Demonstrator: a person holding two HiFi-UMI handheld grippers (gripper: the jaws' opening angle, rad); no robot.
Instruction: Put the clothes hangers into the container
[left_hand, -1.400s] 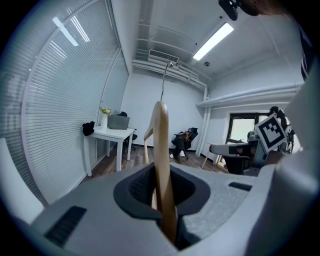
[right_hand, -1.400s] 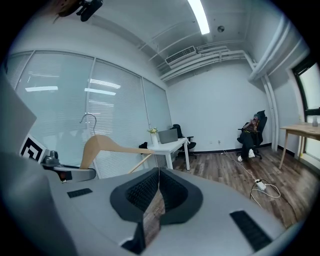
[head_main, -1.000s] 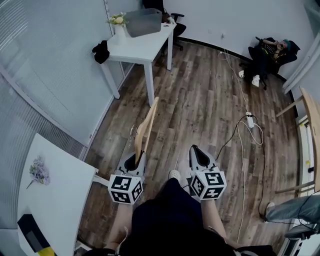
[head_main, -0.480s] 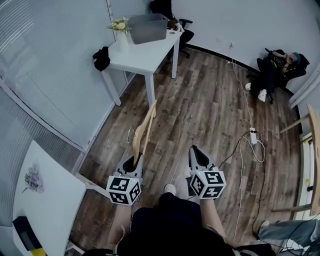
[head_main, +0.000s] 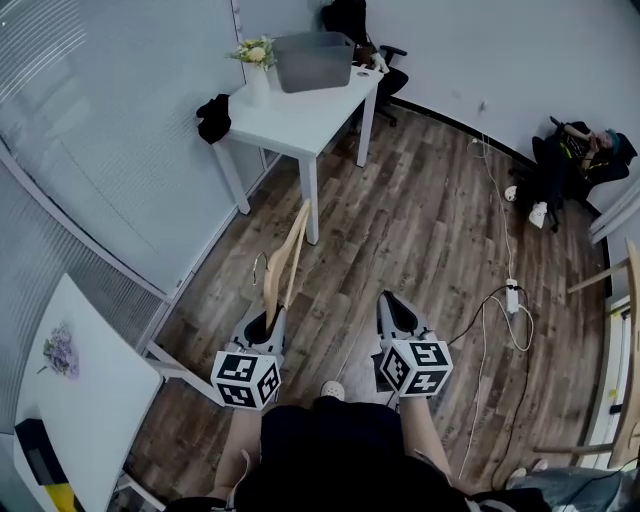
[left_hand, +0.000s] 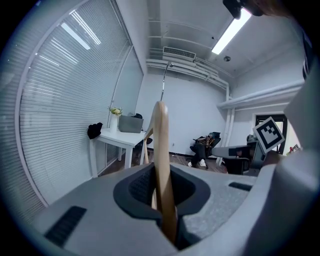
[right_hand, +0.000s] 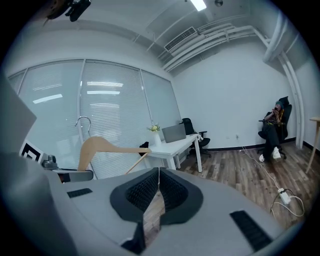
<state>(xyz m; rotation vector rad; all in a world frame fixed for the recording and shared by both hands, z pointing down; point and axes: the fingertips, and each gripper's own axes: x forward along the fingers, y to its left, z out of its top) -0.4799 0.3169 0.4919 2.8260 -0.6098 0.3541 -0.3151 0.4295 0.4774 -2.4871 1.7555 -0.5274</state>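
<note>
right now the left gripper (head_main: 268, 322) is clamping the lower end of the wooden hanger (head_main: 289, 256), its jaws pinching the flat wood while the rest of the hanger is sticking out ahead toward the white table (head_main: 300, 112). the right gripper (head_main: 397, 310) is travelling alongside, jaws pressed together on nothing. the grey container (head_main: 313, 60) is sitting on the far part of that table, just beside the vase of flowers (head_main: 258, 62), and the hanger is hanging over the floor, short of the table's near leg. the carry is looking about half done. doing it well is probably meaning coming in from the table's open near side, lifting the long free end above the table edge, steering clear of the vase, and lowering the hanger tip-first inside the container walls before letting go.
</note>
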